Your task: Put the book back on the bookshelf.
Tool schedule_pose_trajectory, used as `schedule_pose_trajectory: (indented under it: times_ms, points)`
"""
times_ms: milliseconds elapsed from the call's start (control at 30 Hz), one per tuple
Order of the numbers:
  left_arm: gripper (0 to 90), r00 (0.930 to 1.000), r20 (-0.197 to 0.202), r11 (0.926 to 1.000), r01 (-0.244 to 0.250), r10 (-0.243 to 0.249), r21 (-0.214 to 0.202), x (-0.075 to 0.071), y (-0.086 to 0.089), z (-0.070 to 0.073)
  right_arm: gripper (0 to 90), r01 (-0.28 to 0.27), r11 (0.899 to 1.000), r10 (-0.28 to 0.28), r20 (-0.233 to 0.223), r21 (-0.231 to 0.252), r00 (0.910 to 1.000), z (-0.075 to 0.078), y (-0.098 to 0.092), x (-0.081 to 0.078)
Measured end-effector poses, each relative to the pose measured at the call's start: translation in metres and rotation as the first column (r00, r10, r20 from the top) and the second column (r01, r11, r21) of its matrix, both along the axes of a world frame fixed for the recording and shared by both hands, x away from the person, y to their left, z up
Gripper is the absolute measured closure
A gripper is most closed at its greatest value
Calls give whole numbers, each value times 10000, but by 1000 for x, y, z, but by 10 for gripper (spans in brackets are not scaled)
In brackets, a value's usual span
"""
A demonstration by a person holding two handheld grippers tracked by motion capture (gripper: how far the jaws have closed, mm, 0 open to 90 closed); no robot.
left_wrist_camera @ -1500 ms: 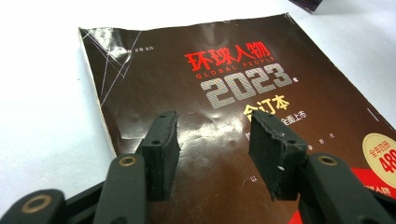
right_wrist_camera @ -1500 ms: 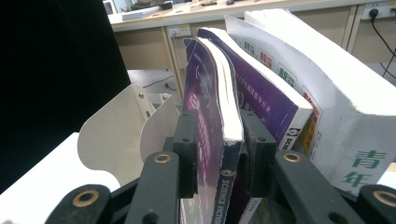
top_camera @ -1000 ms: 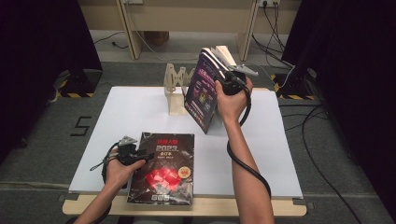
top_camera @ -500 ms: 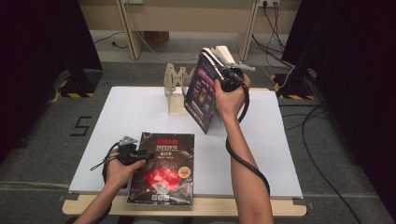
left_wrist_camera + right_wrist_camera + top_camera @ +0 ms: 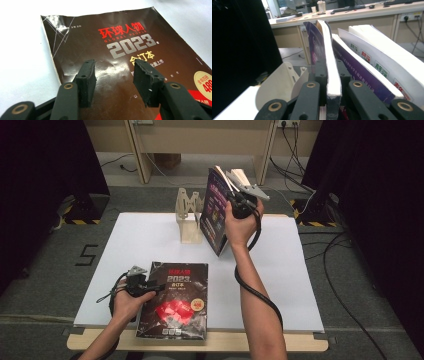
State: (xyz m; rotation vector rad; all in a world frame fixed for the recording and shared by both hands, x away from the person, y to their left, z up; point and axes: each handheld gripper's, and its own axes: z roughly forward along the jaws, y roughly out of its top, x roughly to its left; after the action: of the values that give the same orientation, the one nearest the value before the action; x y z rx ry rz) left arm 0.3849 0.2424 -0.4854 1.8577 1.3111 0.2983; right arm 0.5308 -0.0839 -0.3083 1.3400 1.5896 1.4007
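On the left, the left tongs (image 5: 150, 287) rest with their jaws wide apart over the upper left part of the dark magazine (image 5: 175, 302) that lies flat near the front edge of the white worktop (image 5: 300, 285); in the left gripper view the two pads hover just above the cover and pinch nothing. Behind the middle of the worktop stands the wooden rack (image 5: 189, 217), and just right of it the right tongs (image 5: 231, 200) hold the purple book (image 5: 215, 215) upright in the air, its lower corner close to the surface. Those jaws have just been closing, and the right gripper view shows them clamped narrowly on the book's page block. To seat it well, I judge the book should stay vertical, line up with a rack slot, and go down slowly before the grip is eased.
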Motion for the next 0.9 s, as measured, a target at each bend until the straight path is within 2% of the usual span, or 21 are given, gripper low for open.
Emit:
schedule_pose_trajectory:
  times_ms: [167, 233, 467, 600, 667, 733, 900]
  points:
    - [520, 10000, -27, 10000, -8, 8, 36, 0, 1, -1, 841, 58, 9993, -66, -237, -365, 9997, -14, 4, 5]
    - [520, 10000, -4, 10000, 11, -11, 10, 0, 1, -1, 839, 206, 9986, -214, -160, -481, 9996, -17, 4, 4]
    - [521, 10000, -23, 10000, 70, -70, 19, -1, 0, -1, 802, 353, 9956, -357, -33, -864, 9994, -15, 1, 1]
    - [521, 10000, 9, 10000, 62, -62, 28, -1, -1, -1, 753, 278, 9952, -295, -173, -937, 9994, -10, -2, -7]
    - [521, 10000, 8, 10000, 55, -55, 19, -1, -1, -1, 728, 319, 9956, -339, -216, -878, 9992, -11, -5, -13]
    - [521, 10000, 5, 10000, 59, -59, 14, -1, -1, -1, 705, 345, 9975, -364, -292, -619, 9989, -12, -10, -19]
    - [520, 10000, -29, 10000, 72, -72, 31, -1, -1, -1, 686, 532, 9980, -546, -436, -344, 9976, -11, -18, -34]
